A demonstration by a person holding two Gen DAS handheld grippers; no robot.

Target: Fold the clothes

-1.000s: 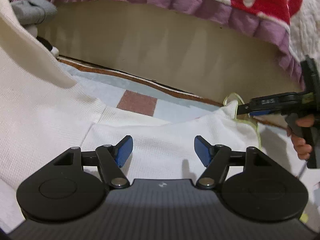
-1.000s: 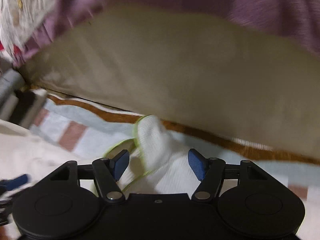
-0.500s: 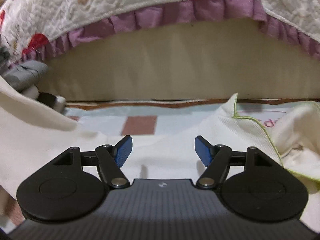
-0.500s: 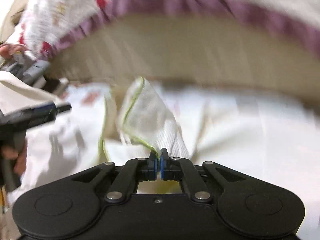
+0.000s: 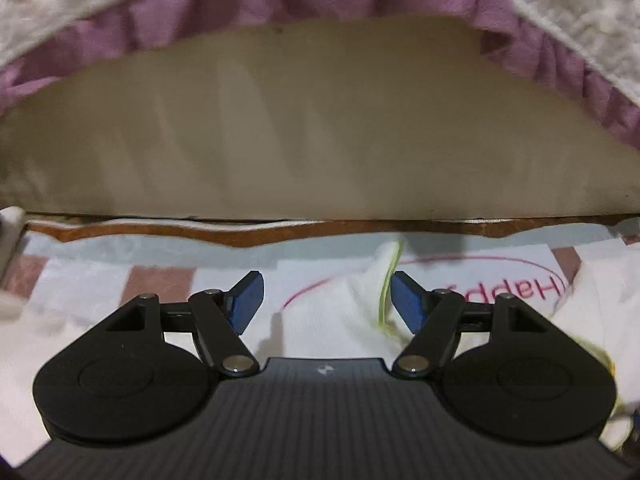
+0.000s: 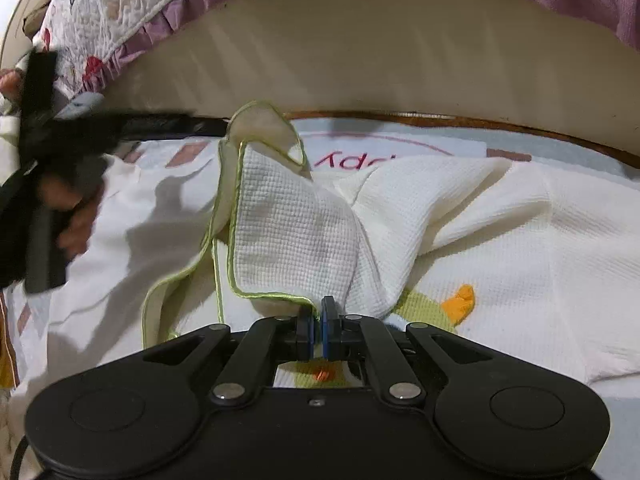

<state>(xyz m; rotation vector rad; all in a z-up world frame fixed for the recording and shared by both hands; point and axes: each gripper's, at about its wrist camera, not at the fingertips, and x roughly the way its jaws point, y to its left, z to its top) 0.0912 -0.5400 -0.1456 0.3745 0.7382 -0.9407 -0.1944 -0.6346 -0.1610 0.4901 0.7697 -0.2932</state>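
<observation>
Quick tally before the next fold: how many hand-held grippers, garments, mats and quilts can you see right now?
Hand-held grippers: 2, the left hand-held gripper open, the right hand-held gripper shut on the garment
Garments: 1, the white waffle garment with green trim
Mats: 1, the checked mat
Quilts: 1, the purple-frilled quilt
Total: 5

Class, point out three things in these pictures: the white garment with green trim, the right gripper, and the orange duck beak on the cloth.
White garment [image 6: 296,236]: right wrist view, on the lifted waffle-weave flap.
Right gripper [image 6: 319,330]: right wrist view, between the closed blue fingertips.
Duck beak [image 6: 460,300]: right wrist view, on the orange patch.
</observation>
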